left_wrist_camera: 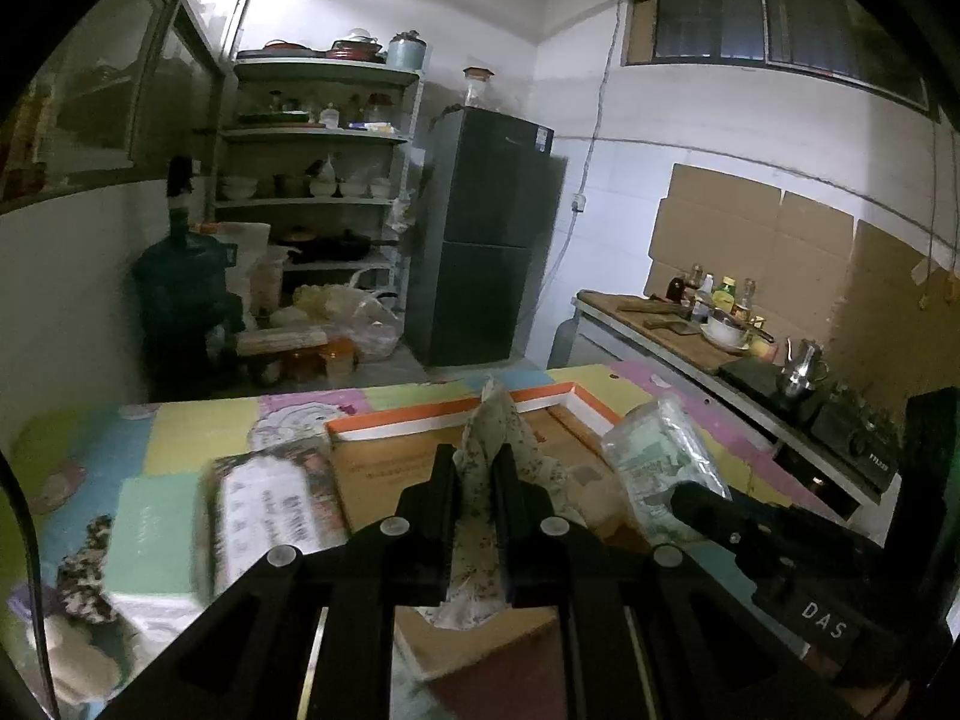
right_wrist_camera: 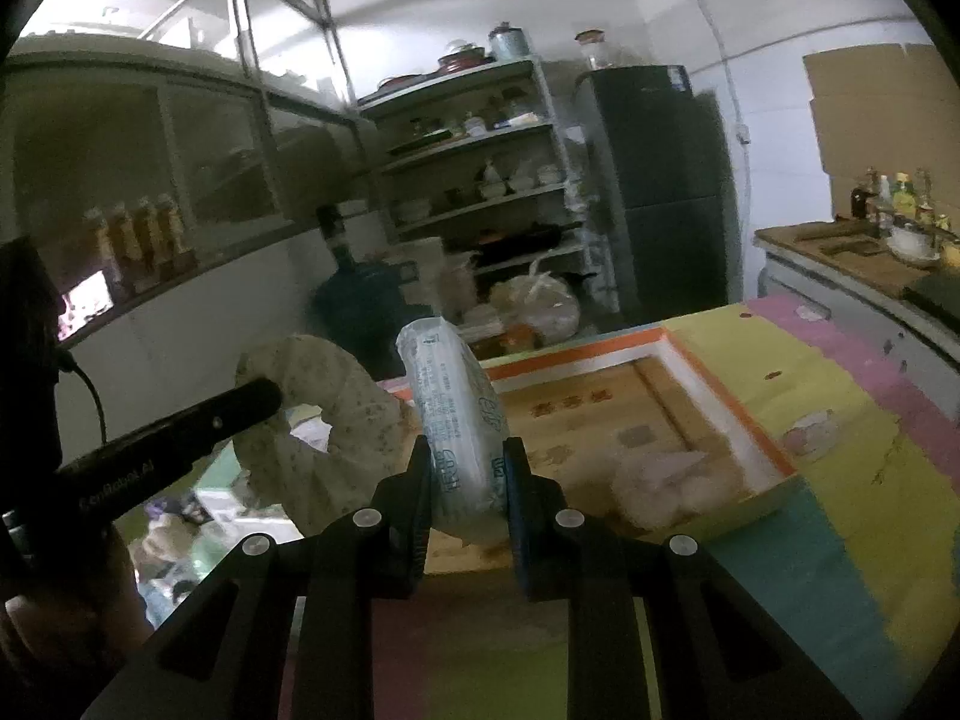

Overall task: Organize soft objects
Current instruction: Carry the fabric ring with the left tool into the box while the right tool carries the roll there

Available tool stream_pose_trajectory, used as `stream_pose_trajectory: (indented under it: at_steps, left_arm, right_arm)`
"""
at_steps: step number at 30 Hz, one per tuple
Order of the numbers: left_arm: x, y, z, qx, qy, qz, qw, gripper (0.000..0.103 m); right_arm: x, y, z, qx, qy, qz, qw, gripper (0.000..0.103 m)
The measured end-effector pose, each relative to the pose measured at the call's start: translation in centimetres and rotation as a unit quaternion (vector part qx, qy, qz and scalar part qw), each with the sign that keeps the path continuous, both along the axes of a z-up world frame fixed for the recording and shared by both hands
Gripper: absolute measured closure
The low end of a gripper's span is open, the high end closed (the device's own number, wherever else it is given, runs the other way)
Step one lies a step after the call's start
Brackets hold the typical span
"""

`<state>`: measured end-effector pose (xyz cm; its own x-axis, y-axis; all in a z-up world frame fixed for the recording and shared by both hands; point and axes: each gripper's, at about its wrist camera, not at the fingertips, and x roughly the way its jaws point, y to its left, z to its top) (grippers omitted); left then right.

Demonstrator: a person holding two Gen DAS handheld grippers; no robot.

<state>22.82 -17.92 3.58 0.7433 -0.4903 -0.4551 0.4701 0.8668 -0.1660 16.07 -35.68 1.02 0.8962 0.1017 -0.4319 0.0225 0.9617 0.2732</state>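
My left gripper (left_wrist_camera: 475, 459) is shut on a floral-print cloth piece (left_wrist_camera: 498, 426) that stands up between its fingers, over the near part of an open cardboard box with an orange-and-white rim (left_wrist_camera: 420, 417). In the right wrist view the same cloth (right_wrist_camera: 342, 414) curls into a ring at the left gripper's tip (right_wrist_camera: 270, 393). My right gripper (right_wrist_camera: 467, 450) is shut on a clear plastic-wrapped soft pack (right_wrist_camera: 456, 396), held upright near the box (right_wrist_camera: 726, 414). From the left wrist view, that pack (left_wrist_camera: 654, 456) and the right gripper (left_wrist_camera: 687, 492) sit at the box's right side. A pale soft item (right_wrist_camera: 666, 480) lies inside the box.
The table wears a mat of coloured squares (left_wrist_camera: 180, 426). Left of the box lie a printed packet (left_wrist_camera: 270, 516), a pale green flat item (left_wrist_camera: 156, 534) and a leopard-print cloth (left_wrist_camera: 90, 576). A counter with a kettle (left_wrist_camera: 798, 369) runs along the right; fridge (left_wrist_camera: 486, 234) and shelves (left_wrist_camera: 312, 180) stand behind.
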Motion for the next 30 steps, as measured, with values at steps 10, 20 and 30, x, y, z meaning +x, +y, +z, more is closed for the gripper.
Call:
stream_pose_trajectory:
  at_steps: [10, 20, 30]
  left_arm:
    - [4.5, -4.8, -0.7, -0.009, 0.038, -0.022, 0.9990, 0.091]
    - [9.0, -8.9, -2.8, 0.003, 0.072, -0.017, 0.9972, 0.091]
    - [12.0, -10.0, -5.9, 0.029, 0.124, 0.003, 0.9918, 0.091]
  right_arm:
    - [2.5, -3.8, 0.1, -0.014, 0.003, -0.023, 1.000, 0.081]
    - [6.8, -7.2, -1.2, -0.009, 0.021, -0.026, 0.999, 0.081]
    - [10.7, -8.5, -4.1, -0.001, 0.067, -0.028, 0.997, 0.081]
